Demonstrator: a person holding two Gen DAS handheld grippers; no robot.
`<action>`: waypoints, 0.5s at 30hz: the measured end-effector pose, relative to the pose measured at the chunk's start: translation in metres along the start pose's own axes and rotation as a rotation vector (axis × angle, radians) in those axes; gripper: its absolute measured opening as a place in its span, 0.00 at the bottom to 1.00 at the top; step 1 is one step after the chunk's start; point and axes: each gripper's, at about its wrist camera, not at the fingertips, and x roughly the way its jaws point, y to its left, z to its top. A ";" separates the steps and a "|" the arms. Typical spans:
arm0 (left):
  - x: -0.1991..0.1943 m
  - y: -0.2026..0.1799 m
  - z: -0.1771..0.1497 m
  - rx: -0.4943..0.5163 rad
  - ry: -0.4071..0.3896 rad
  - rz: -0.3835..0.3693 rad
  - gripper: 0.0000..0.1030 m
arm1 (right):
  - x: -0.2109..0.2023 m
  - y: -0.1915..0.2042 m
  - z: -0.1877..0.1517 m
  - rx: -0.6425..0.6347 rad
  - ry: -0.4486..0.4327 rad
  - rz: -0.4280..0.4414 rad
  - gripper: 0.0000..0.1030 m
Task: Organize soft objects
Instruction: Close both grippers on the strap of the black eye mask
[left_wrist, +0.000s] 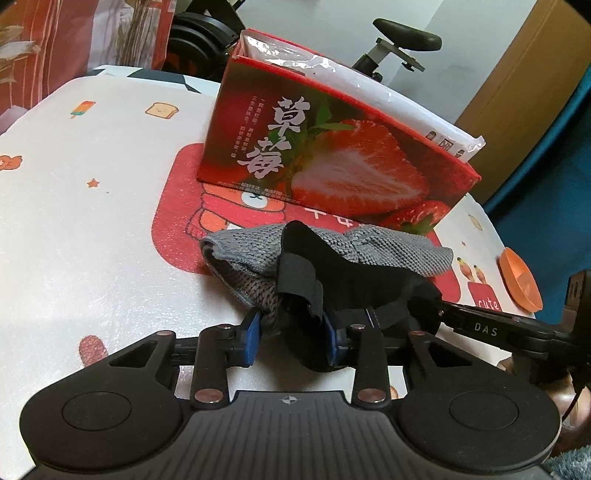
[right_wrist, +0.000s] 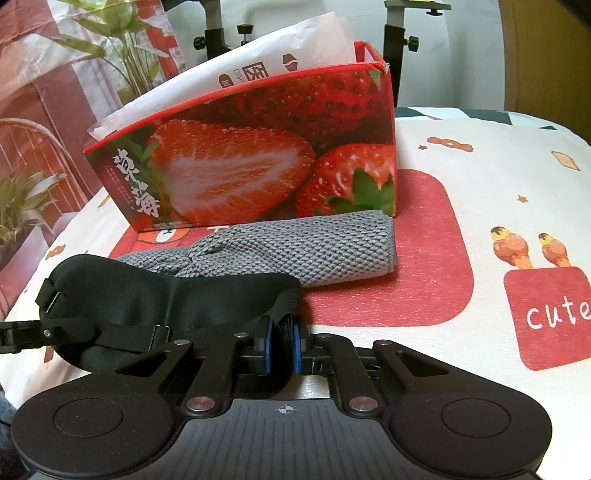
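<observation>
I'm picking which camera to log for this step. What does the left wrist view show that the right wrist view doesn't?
Only the left wrist view shows the round orange dish at the table edge and the black bicycle saddle behind the box. Only the right wrist view shows the green leafy plant. Both show the red strawberry-printed cardboard box, the grey knitted cloth, and the black padded eye mask, gripped at either end by the left claw and right claw.

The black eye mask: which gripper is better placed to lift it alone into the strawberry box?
Probably right. The right gripper pinches only the edge of the eye mask. The left gripper has grey knitted cloth between its pads too, so it might drag that along.
</observation>
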 end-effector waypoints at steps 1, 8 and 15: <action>-0.002 0.000 -0.001 0.000 -0.003 0.001 0.36 | 0.000 0.000 0.000 0.001 0.000 0.000 0.10; -0.019 0.005 0.008 -0.008 -0.085 0.038 0.35 | 0.000 -0.001 0.000 -0.002 -0.001 -0.002 0.10; -0.002 0.003 0.008 0.008 -0.044 0.014 0.25 | -0.002 -0.002 -0.001 -0.001 0.000 -0.004 0.10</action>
